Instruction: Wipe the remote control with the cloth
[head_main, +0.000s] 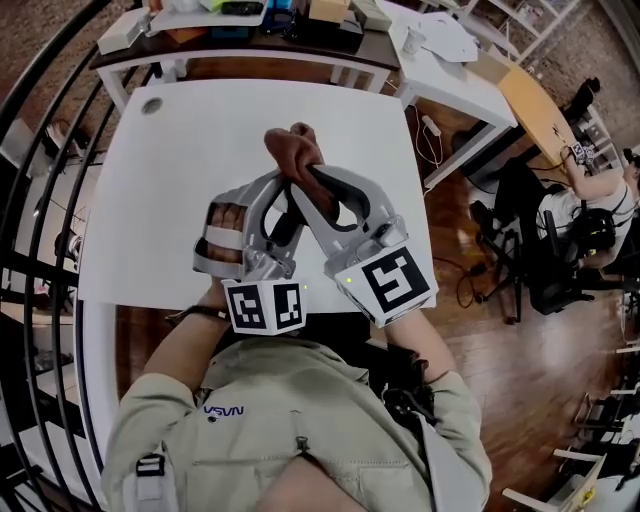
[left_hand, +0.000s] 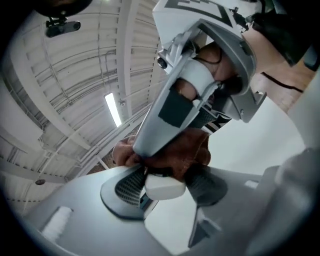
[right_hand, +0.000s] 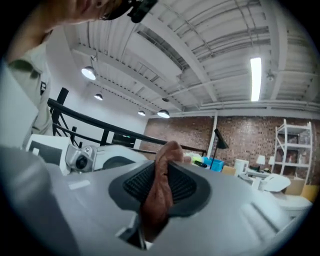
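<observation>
A white remote control (left_hand: 163, 186) sits end-on between the pads of my left gripper (left_hand: 162, 189), which is shut on it. Just beyond it bunches a brown cloth (left_hand: 179, 152), pressed against the remote's far part. My right gripper (right_hand: 160, 189) is shut on that cloth (right_hand: 161, 192), a fold of which stands up between its pads. In the head view both grippers cross over the white table (head_main: 170, 190), left gripper (head_main: 285, 200) and right gripper (head_main: 308, 185) meeting under the cloth (head_main: 293, 150). The remote is mostly hidden there.
Behind the table stands a cluttered desk (head_main: 250, 25), and a second white table (head_main: 455, 85) is at the right. A black railing (head_main: 40, 190) runs along the left. A seated person (head_main: 590, 205) and chairs are far right on the wooden floor.
</observation>
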